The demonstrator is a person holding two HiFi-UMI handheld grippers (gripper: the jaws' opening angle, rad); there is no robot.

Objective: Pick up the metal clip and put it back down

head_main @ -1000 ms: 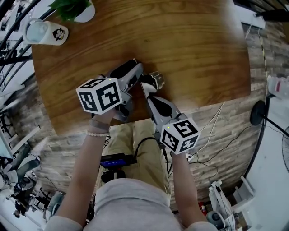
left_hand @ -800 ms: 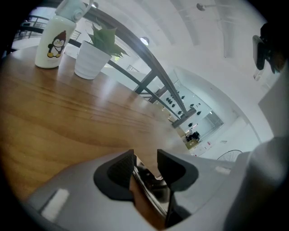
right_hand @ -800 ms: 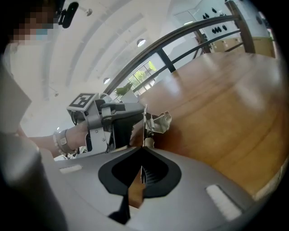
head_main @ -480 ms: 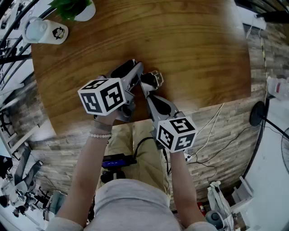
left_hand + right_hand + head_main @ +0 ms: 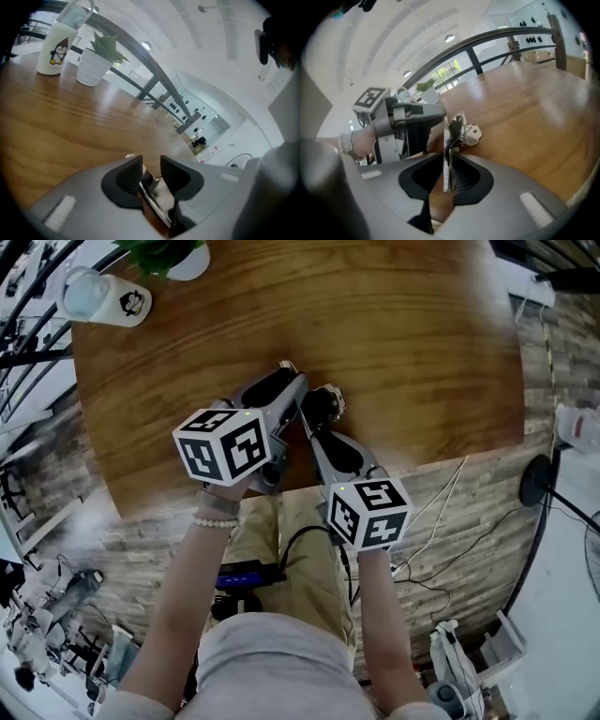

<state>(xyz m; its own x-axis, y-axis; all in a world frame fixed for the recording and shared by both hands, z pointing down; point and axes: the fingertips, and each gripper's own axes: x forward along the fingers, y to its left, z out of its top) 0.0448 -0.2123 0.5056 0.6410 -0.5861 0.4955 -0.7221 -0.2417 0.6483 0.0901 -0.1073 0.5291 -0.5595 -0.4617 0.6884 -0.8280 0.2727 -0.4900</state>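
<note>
Both claws have edged slightly farther over the brown wooden counter (image 5: pixel 422 334). Counted: two claws, one shiny metal clip (image 5: pixel 464 129), one white penguin bottle (image 5: pixel 56 44), one white-potted green plant (image 5: pixel 96 63). Only the right gripper view shows the right claw (image 5: pixel 447 176) clamped on the clip's flat plate, near the counter's front. Only the left gripper view shows the left claw (image 5: pixel 151 171) slightly apart, with metal in its gap.

Bottle (image 5: pixel 98 298) stands left of plant pot (image 5: pixel 187 261) at table's (image 5: pixel 422 352) far-left corner, metal clip (image 5: pixel 330 399) nearer.
</note>
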